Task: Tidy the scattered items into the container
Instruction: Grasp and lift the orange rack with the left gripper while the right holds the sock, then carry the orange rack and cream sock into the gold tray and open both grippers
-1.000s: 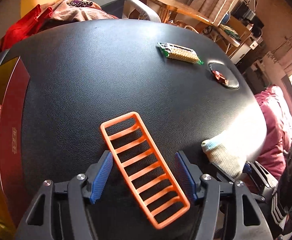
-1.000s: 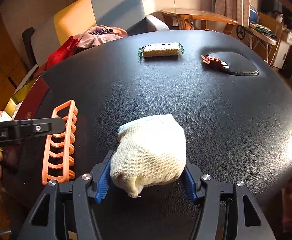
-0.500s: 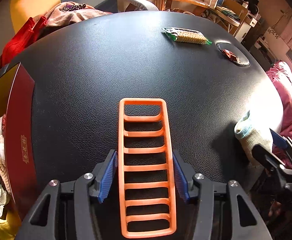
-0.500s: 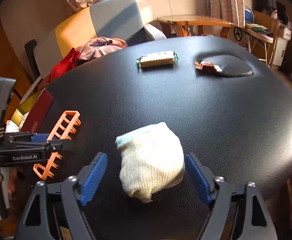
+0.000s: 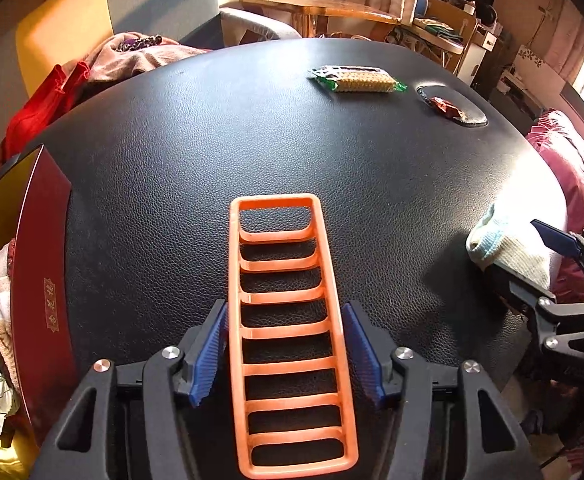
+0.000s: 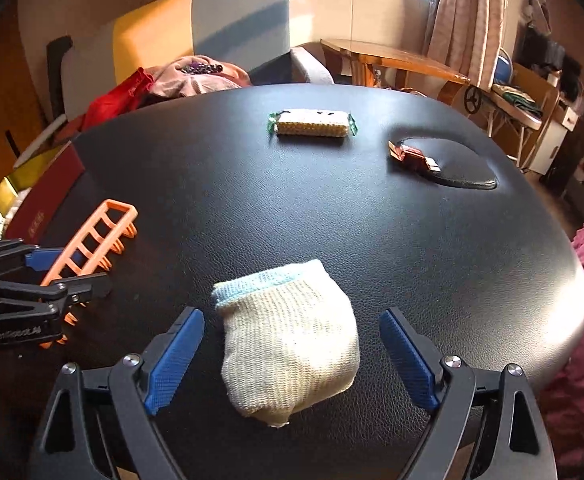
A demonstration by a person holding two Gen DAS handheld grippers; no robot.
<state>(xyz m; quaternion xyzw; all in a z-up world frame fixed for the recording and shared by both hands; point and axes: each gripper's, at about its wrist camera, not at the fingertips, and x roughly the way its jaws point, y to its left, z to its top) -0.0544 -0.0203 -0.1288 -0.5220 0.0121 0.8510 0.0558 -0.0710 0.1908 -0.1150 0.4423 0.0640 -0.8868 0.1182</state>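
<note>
While your left gripper (image 5: 284, 350) straddles the orange rack (image 5: 290, 332), its blue pads sit just beside the rack's long rails, narrowly parted; whether they actually press the plastic you cannot tell from either view. That rack lies flat on the black table (image 5: 212, 152), running from 6 o'clock up toward the middle of the left wrist view. At 9 o'clock stands the red container (image 5: 46, 280), its wall against the table edge, with papers and cloth inside. Your right gripper (image 6: 290, 356) is spread wide around the rolled sock (image 6: 288, 340), clear gaps on both sides, the sock resting on the table with its pale blue cuff pointing to 11 o'clock. Farther out in the right wrist view, a biscuit packet (image 6: 311, 124) lies at 12 o'clock and a small brown wrapper (image 6: 411, 156) at 1 o'clock, at the edge of an oval dip in the tabletop. Beyond the table, red and pink clothes (image 6: 164, 84) are heaped at 11 o'clock.
</note>
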